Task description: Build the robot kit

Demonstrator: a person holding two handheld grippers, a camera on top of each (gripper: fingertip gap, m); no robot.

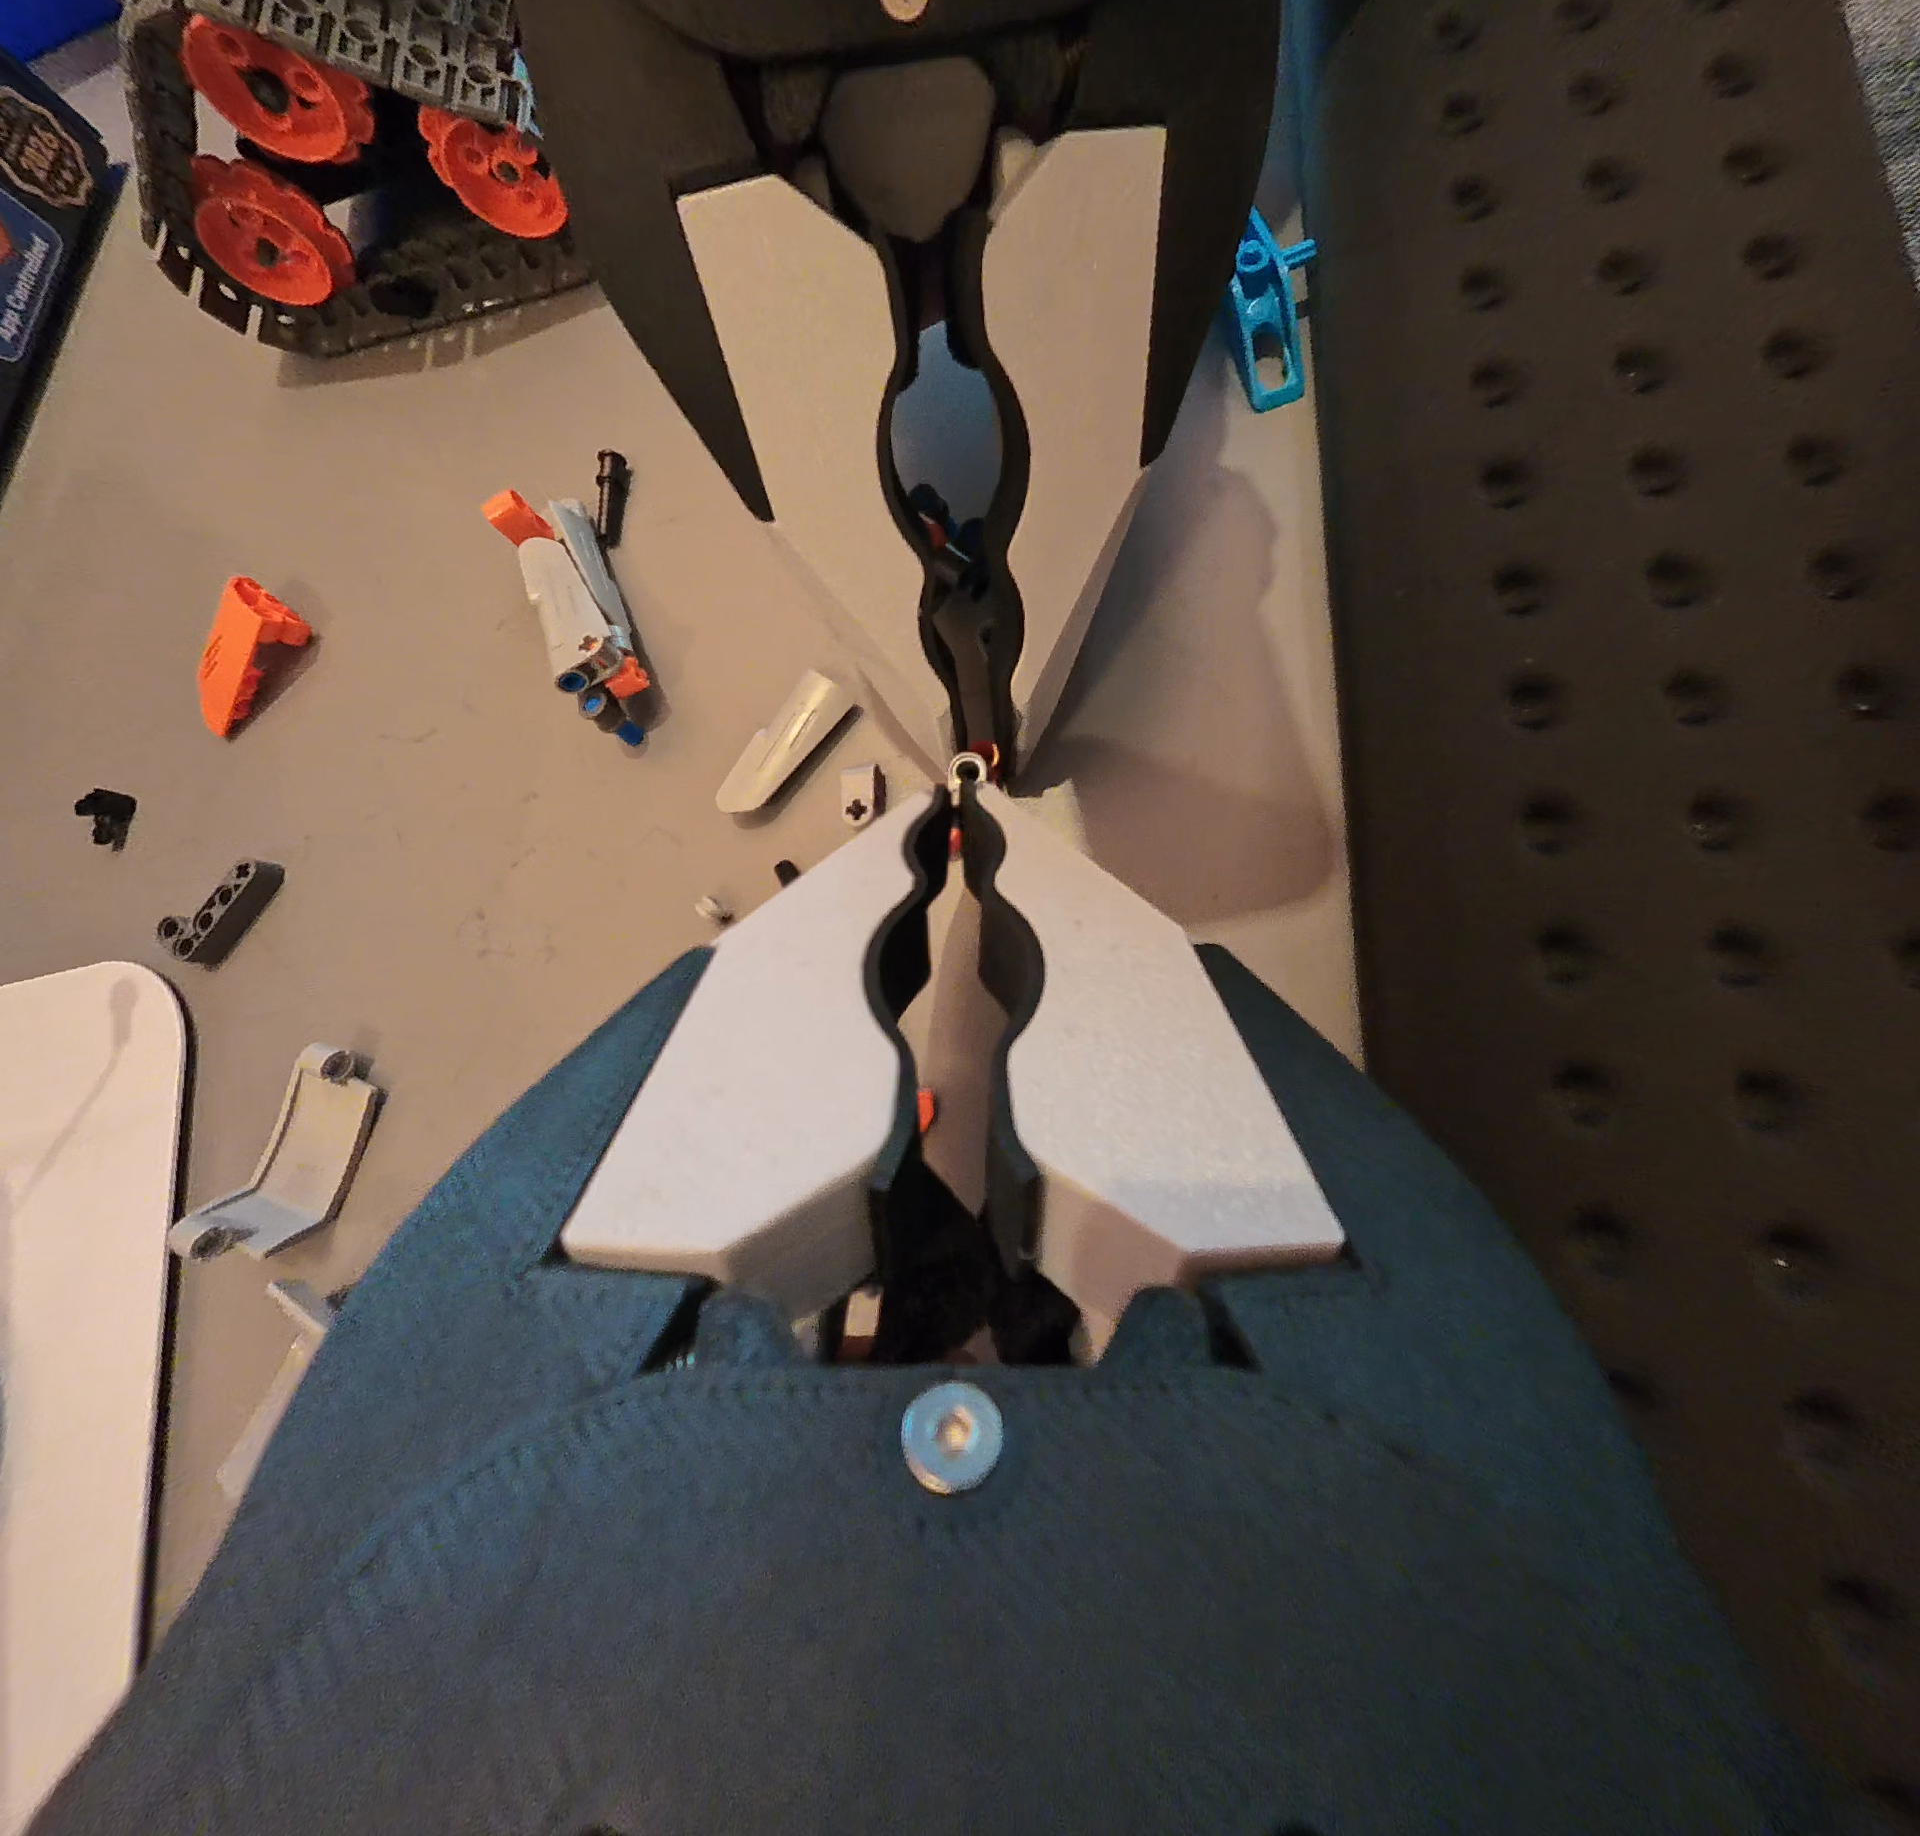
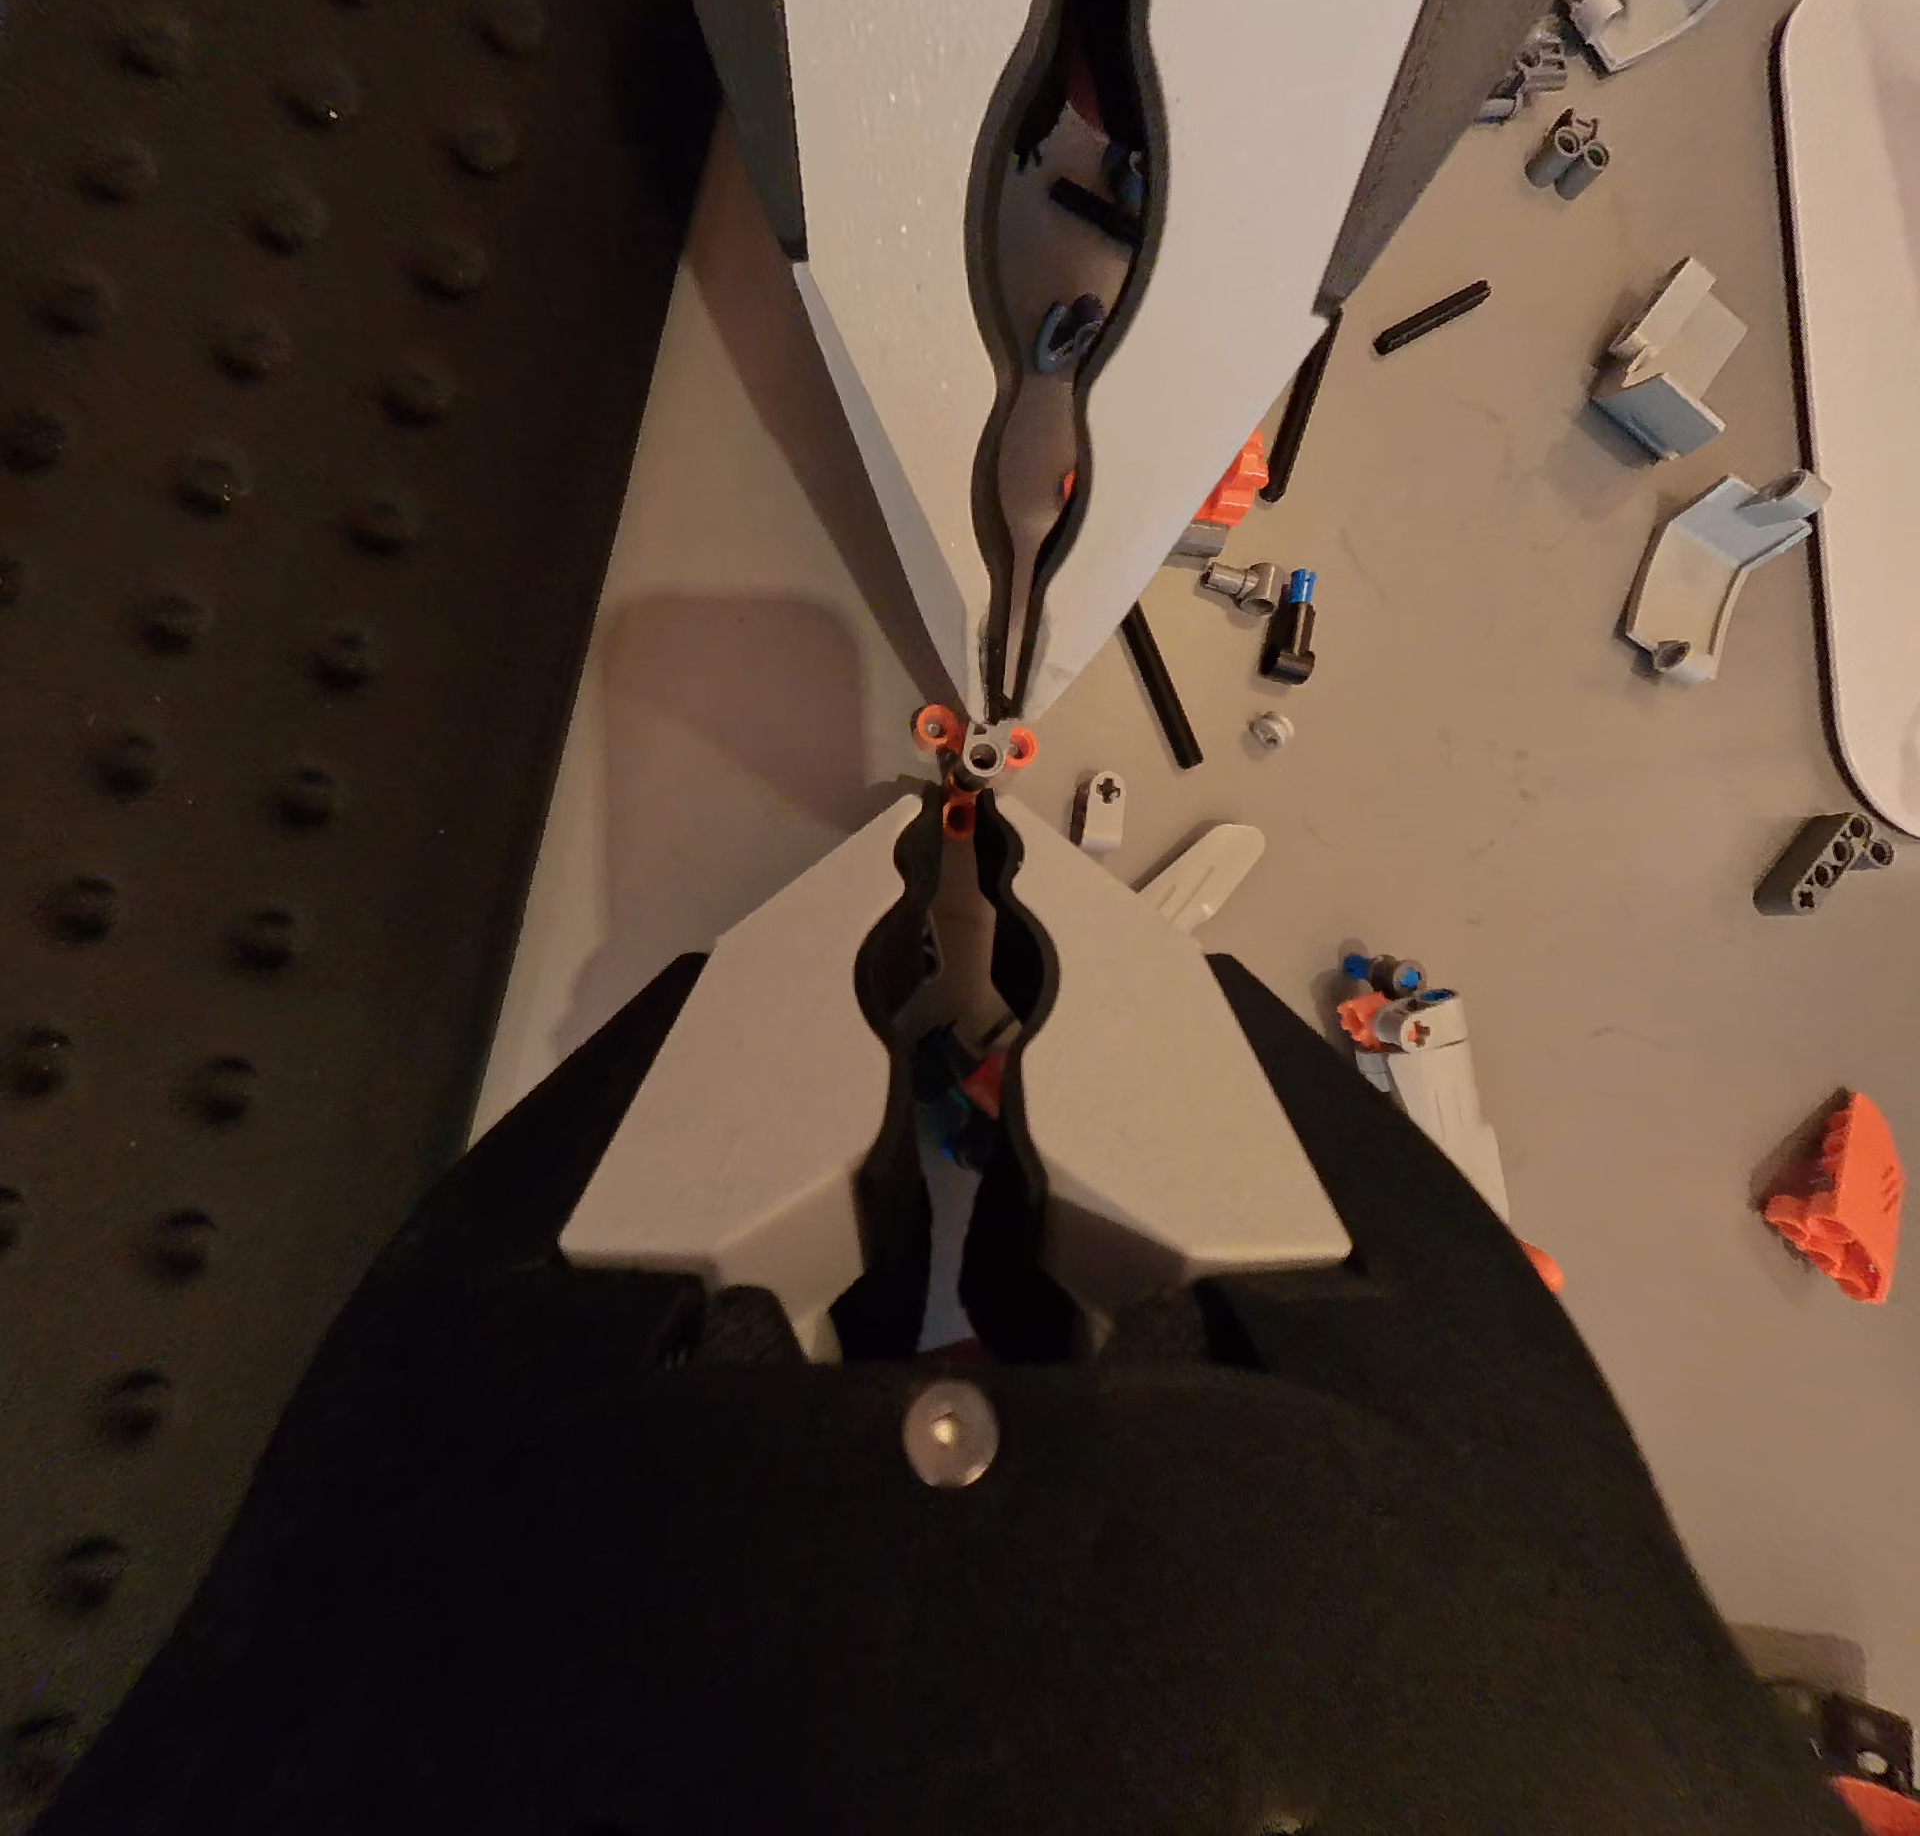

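My two grippers meet tip to tip over a grey table [image 1: 436,851]. My left gripper [image 1: 961,799], with a dark teal body, is shut on a tiny grey and orange building-toy piece [image 1: 967,770]. My right gripper [image 2: 961,812], with a black body, is shut on the same small piece [image 2: 982,752] from the opposite side; its orange lobes stick out beside a grey connector. In the left wrist view the right gripper [image 1: 982,742] comes down from the top. In the right wrist view the left gripper [image 2: 1003,711] comes down from the top.
A tracked toy vehicle with orange wheels [image 1: 343,155] stands at the back. Loose parts lie about: an orange wedge [image 1: 249,654] [image 2: 1839,1194], a white cylinder assembly [image 1: 577,602], a curved grey panel [image 2: 1704,571], a dark beam [image 2: 1818,861]. A black dimpled mat [image 1: 1642,643] and a white board [image 2: 1860,384] flank the table. Less than 4 cm separates the two grippers' tips. Both grippers' tips are roughly 20 centimetres from the curved grey panel [image 2: 1704,571].
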